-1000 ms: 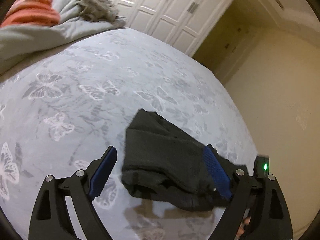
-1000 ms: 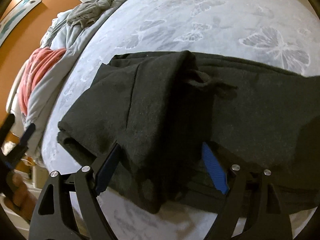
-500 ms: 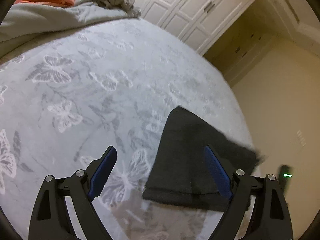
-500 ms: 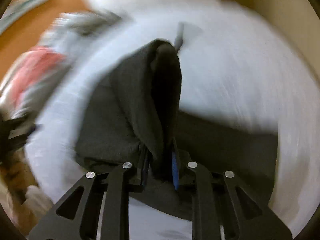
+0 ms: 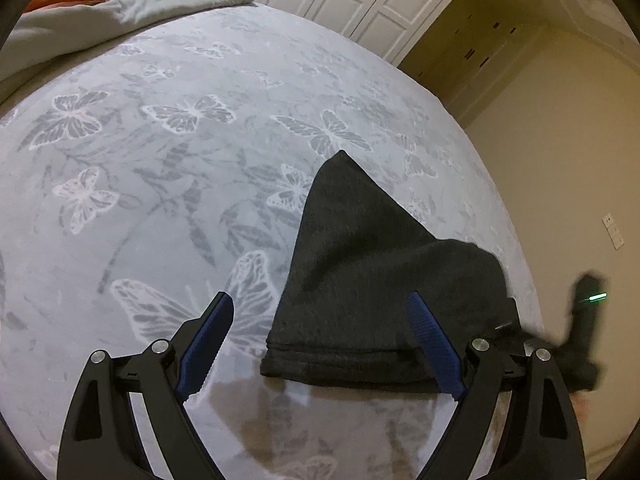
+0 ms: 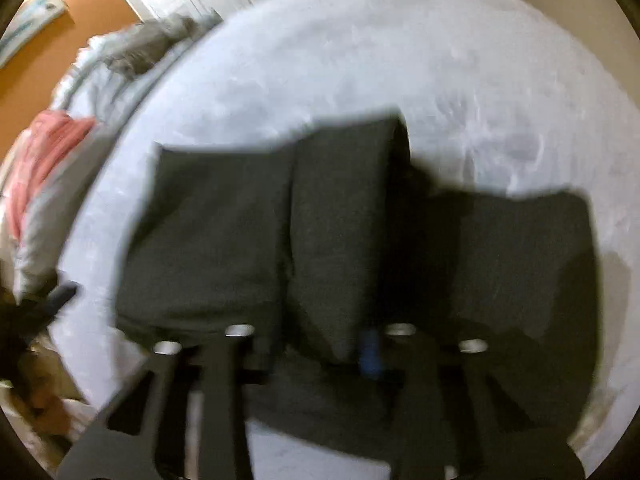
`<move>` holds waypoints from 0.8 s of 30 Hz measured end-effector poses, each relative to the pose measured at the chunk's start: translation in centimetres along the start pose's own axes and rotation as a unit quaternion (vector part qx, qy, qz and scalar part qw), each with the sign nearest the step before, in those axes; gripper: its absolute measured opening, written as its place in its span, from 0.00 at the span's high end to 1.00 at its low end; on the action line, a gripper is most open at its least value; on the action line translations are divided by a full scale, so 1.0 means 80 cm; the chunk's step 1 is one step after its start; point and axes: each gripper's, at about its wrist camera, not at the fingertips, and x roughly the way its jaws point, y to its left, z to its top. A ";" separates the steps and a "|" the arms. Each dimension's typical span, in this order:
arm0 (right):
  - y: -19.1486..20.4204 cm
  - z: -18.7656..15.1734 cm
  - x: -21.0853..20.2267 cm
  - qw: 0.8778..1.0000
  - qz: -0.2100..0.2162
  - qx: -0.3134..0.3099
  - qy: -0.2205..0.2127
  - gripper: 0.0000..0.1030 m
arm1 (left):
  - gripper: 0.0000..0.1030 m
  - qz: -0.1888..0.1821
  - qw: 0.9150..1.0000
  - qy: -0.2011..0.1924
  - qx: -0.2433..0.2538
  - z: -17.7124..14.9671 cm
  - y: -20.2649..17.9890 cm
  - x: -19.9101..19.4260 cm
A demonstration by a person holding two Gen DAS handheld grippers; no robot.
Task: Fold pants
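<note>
Right gripper (image 6: 320,352) has just closed on the pants (image 5: 360,280), lifting a fold; left gripper (image 5: 320,340) gapes

Matt, coarse-knit dark pants (image 5: 360,272) lie on a soft, butterfly-printed bedspread (image 5: 160,168); the tongs' pads (image 5: 434,334) are ribbed.

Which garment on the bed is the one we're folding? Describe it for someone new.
Start at the bed with the pale grey butterfly-print cover. Near its front edge lies a dark charcoal pair of pants, folded over, one end pinched in the right gripper. The other fabrics, grey and orange-pink, are bunched far back by the wardrobes.
</note>
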 end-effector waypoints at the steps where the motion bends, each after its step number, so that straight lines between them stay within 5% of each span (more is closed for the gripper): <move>1: -0.003 0.008 -0.034 0.999 0.029 0.003 -0.024 0.85 | 0.17 -0.002 1.000 -0.001 0.001 -0.001 -0.001 -0.001; 3: -0.009 0.007 -0.084 0.998 0.044 -0.008 -0.052 0.86 | 0.17 -0.004 1.000 0.001 0.007 -0.003 -0.005 -0.001; 5: -0.027 -0.004 -0.096 0.998 0.008 -0.026 -0.057 0.81 | 0.17 -0.007 1.000 0.007 0.015 -0.006 -0.009 0.004; 8: -0.089 -0.026 -0.030 0.995 -0.080 0.021 0.055 0.72 | 0.17 -0.001 1.000 0.024 0.020 -0.010 -0.015 0.022; 11: -0.102 -0.020 -0.061 0.998 -0.036 0.047 0.016 0.70 | 0.17 -0.007 0.999 0.037 0.008 -0.011 -0.018 0.038; 14: -0.106 -0.021 -0.104 0.998 -0.013 0.038 -0.048 0.49 | 0.17 -0.012 0.999 0.042 0.002 -0.012 -0.020 0.047; 24: -0.126 -0.029 -0.018 0.995 0.018 0.077 0.052 0.48 | 0.17 -0.006 0.998 0.044 0.045 -0.028 -0.039 0.055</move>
